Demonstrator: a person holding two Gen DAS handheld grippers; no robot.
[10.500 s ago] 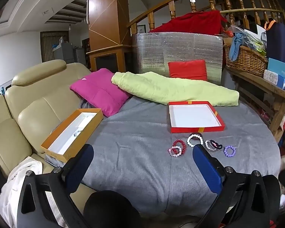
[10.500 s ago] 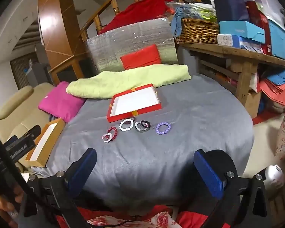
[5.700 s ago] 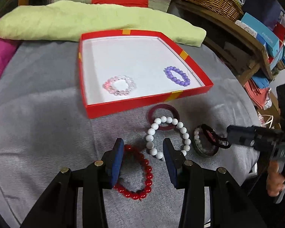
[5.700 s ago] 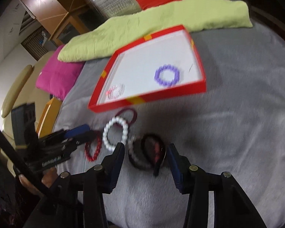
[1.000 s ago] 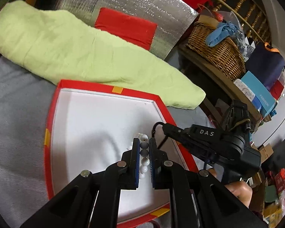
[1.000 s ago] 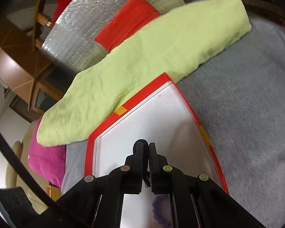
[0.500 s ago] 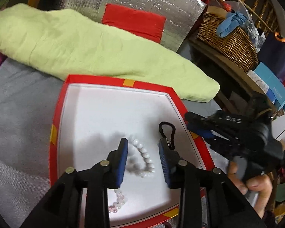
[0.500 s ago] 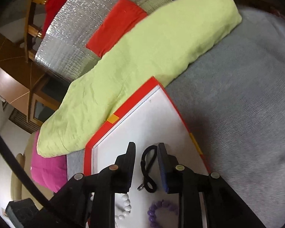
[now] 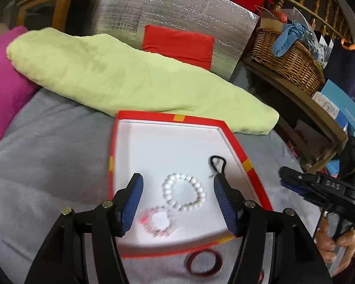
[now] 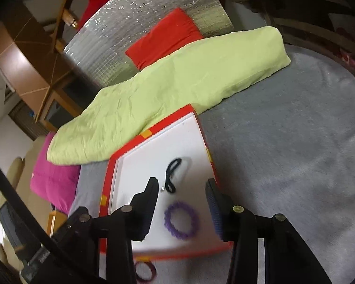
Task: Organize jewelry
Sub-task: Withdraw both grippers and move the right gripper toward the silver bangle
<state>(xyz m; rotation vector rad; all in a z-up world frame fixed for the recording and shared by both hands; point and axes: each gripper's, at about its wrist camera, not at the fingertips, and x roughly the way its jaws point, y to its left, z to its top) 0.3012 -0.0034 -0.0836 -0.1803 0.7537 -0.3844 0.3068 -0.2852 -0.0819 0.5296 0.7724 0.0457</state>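
Note:
A red-rimmed tray [image 9: 170, 117] with a white floor lies on the grey cloth; it also shows in the right wrist view [image 10: 153, 130]. In it lie a white bead bracelet [image 9: 184, 195], a pink bead bracelet [image 9: 158, 222], a black cord piece [image 9: 217, 163] and a purple bead bracelet [image 10: 181, 223]. A dark red bangle [image 9: 204, 262] lies on the cloth in front of the tray. My left gripper [image 9: 177, 201] is open and empty above the white bracelet. My right gripper [image 10: 182, 198] is open and empty above the black cord [image 10: 172, 174] and the purple bracelet.
A lime green cushion [image 9: 120, 78] lies behind the tray, with a red cushion [image 9: 177, 45] and a silver foil panel [image 9: 177, 11] behind it. A magenta pillow [image 9: 4, 82] is at the left. A wooden bench with a wicker basket [image 9: 286, 59] stands at the right.
Both grippers have opened wider and drawn back from the tray. The white bracelet and the black cord now lie free on the tray floor.

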